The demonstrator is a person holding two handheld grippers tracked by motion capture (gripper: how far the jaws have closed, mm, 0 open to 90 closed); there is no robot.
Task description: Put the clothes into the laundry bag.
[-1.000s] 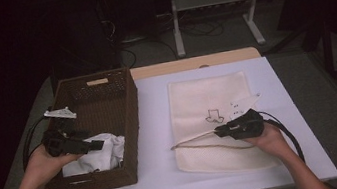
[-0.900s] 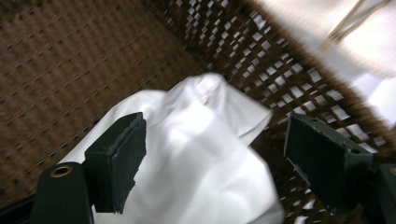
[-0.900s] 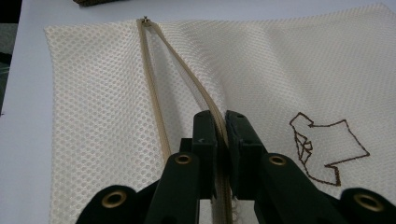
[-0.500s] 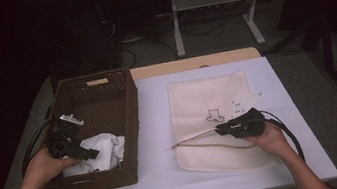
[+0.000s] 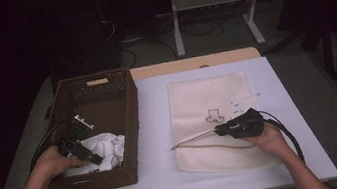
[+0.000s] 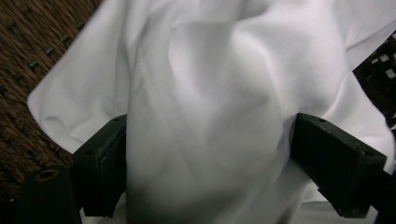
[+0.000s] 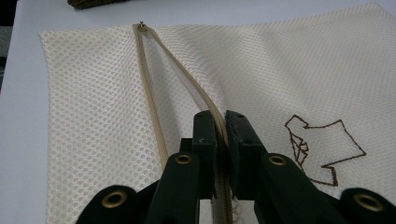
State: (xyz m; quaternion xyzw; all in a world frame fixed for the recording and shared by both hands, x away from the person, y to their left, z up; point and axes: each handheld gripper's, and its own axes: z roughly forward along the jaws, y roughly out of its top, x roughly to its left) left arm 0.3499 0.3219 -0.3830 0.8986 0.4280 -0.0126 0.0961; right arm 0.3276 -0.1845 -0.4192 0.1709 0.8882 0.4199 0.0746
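Note:
A brown wicker basket stands on the left of the white table and holds a crumpled white cloth. My left gripper reaches into the basket. It is open, its jaws spread on either side of a fold of the white cloth. A cream mesh bag lies flat right of the basket. My right gripper is shut on the upper edge of its open zipper, lifting that edge slightly off the mesh bag. A brown stitched figure sits beside the jaws.
The white table has bare room between basket and bag and along its front edge. A wooden strip runs along the far edge. Beyond it stands a metal frame with cables on the dark floor.
My left gripper has shifted a little to the right and deeper into the basket, onto the white cloth. The right gripper has held still on the zipper.

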